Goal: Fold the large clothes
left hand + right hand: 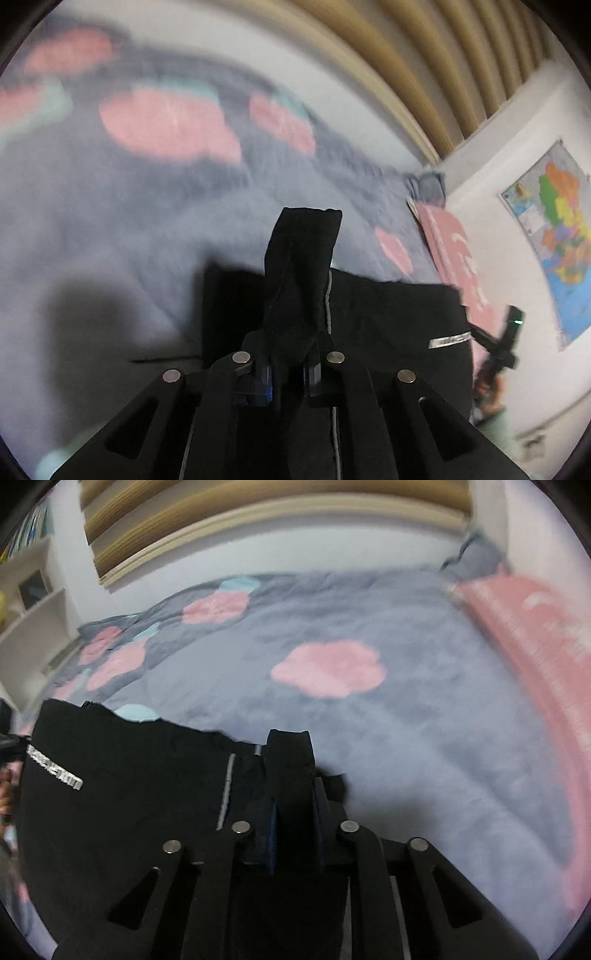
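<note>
A black garment with a grey stripe and a white logo patch lies partly on the bed; it also shows in the right wrist view. My left gripper is shut on a bunched edge of the garment, which sticks up between its fingers. My right gripper is shut on another edge of the same garment, a fold standing up between its fingers. The other gripper shows at the right of the left wrist view. The background is blurred.
The bed is covered by a grey-blue blanket with pink and teal cloud shapes. A pink pillow lies at the bed's right side. A wall map hangs beyond it. White shelves stand at the left.
</note>
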A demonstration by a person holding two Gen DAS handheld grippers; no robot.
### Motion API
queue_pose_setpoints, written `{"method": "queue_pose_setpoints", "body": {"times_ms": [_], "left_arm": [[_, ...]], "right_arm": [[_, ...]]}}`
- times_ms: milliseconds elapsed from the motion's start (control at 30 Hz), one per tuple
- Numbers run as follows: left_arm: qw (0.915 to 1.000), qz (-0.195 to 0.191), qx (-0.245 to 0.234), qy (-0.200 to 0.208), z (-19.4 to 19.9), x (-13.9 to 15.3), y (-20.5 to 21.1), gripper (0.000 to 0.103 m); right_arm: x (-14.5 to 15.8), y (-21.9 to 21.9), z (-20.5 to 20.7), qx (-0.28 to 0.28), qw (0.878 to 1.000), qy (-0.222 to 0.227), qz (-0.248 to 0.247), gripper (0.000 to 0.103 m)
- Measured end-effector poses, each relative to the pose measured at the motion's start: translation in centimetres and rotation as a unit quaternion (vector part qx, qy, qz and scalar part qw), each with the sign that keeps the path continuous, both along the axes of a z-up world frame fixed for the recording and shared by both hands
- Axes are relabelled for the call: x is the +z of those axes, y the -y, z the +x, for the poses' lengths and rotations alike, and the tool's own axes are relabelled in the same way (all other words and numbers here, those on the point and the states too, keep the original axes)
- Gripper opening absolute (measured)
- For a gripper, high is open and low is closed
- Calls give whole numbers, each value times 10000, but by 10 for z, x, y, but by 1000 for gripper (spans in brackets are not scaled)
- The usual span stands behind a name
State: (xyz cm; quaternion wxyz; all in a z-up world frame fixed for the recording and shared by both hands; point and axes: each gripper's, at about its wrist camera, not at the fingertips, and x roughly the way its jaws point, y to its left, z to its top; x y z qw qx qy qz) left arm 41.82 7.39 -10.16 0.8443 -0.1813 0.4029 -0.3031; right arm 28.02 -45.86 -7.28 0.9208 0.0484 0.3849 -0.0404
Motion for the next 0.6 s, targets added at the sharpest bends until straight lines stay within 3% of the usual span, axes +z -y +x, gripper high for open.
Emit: {"method": "queue_pose_setpoints", "body": {"times_ms": [133, 200, 267, 367, 500, 600], "left_arm": [[9961, -439, 546, 537, -20, 51, -18, 9], [9934, -66, 875, 743, -19, 67, -8, 9], [9904, 478, 1167, 567, -3, 61, 7, 9], [9878, 773, 1346, -110, 28, 20, 18, 9], [9842, 1043, 1200, -776, 52, -44, 35, 10], [9814, 1319, 1117, -835, 58, -63, 46, 16]], "right_arm": [[53, -9, 0, -483, 9968, 440, -467, 16], [71, -24, 12, -729, 9913, 582, -924, 15], [70, -30, 37, -1009, 9856, 397, -1299, 12], [32, -17, 75, -1304, 9803, -316, -1451, 5], [-29, -8, 86, -803, 9905, -900, -666, 5], [-57, -7, 82, -508, 9932, -1029, -186, 17]]}}
